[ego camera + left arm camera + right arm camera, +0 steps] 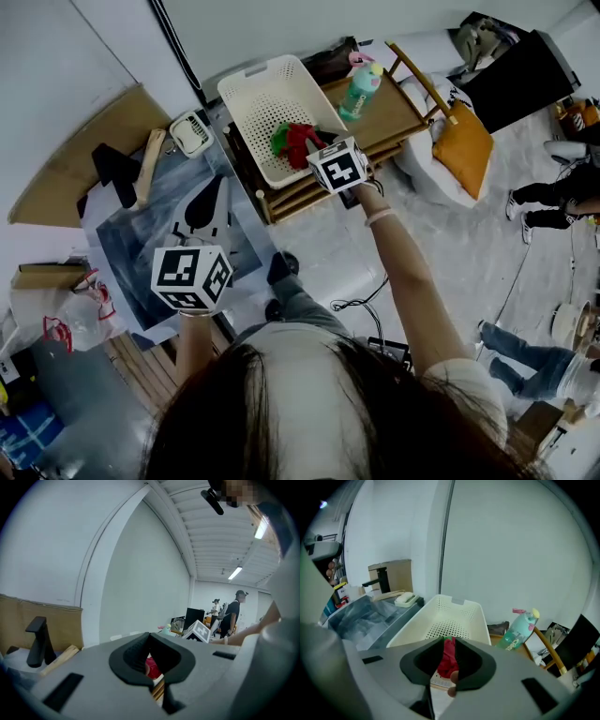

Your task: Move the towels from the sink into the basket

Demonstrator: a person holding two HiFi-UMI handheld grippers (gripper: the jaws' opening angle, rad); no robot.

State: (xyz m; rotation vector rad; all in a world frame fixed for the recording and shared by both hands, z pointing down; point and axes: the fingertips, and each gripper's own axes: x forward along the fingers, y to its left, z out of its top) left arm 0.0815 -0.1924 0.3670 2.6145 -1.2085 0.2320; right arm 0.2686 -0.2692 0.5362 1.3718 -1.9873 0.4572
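Note:
A white perforated basket [267, 103] stands on a low wooden bench [398, 117]. A red towel [302, 139] and a green towel [279, 141] lie bunched in its near corner. My right gripper [449, 645] reaches to that corner. Its jaws stand narrow, with the red towel [448, 660] filling the gap between the pads, and its marker cube [337, 167] hides the jaws from above. My left gripper [208, 206] hovers over the grey sink [141, 244], open with nothing between its fingers. No towel shows in the part of the sink that I see.
A black faucet [37, 639], a wooden block [148, 167] and a white dish [192, 133] sit at the sink's far side. A green bottle [359, 91] stands on the bench beside the basket. An orange cushion [461, 145] and people's legs [553, 197] are to the right.

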